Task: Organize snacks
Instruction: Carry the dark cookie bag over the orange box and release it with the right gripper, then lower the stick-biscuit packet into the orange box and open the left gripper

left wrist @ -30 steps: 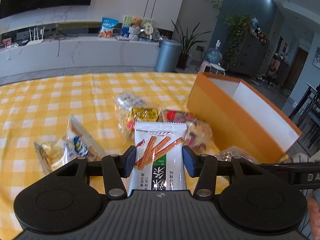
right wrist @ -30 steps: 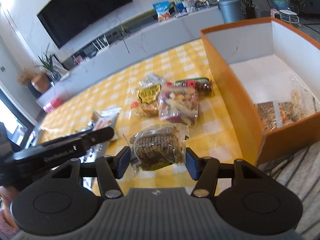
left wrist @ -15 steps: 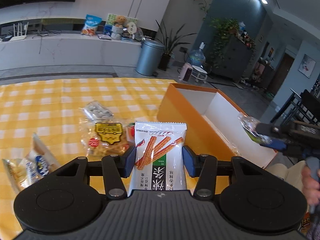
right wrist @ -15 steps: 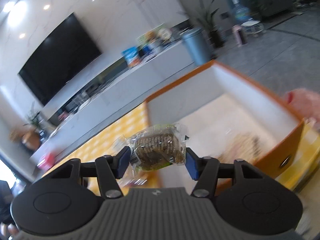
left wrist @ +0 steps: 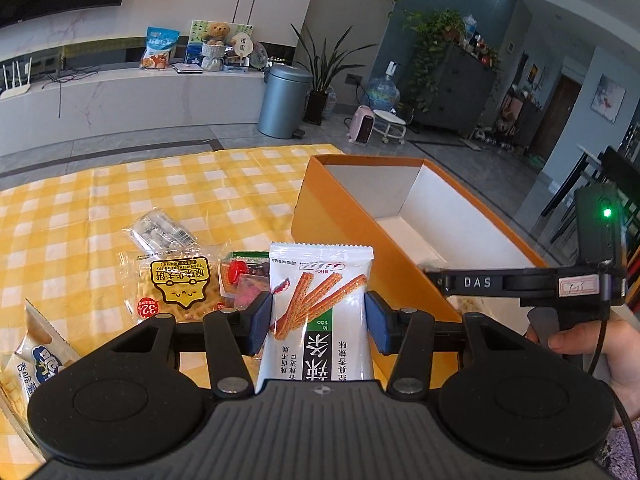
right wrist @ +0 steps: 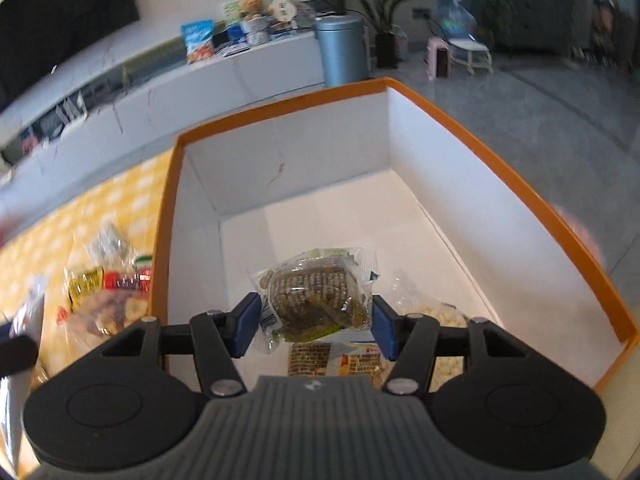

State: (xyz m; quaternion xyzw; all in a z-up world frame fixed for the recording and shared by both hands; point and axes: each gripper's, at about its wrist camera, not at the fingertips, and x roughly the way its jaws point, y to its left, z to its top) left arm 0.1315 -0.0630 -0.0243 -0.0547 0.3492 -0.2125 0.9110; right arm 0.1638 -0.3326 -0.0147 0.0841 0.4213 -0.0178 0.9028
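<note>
Right gripper [right wrist: 316, 326] fingers opening around brown snack pack [right wrist: 316, 296], over orange box [right wrist: 500, 152]; left gripper [left wrist: 319, 326] clamped on white stick-snack bag [left wrist: 320, 312].

Box floor ahead of right fingers is bare, packets lie just below; release well inside walls. Left bag sits beside the near box wall, needs lifting over rim; right gripper crosses close beyond left fingers.

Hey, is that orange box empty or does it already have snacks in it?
Not empty. The right wrist view shows the orange box already holding a pale puffed-snack bag and a brown-printed packet on its white floor.
</note>
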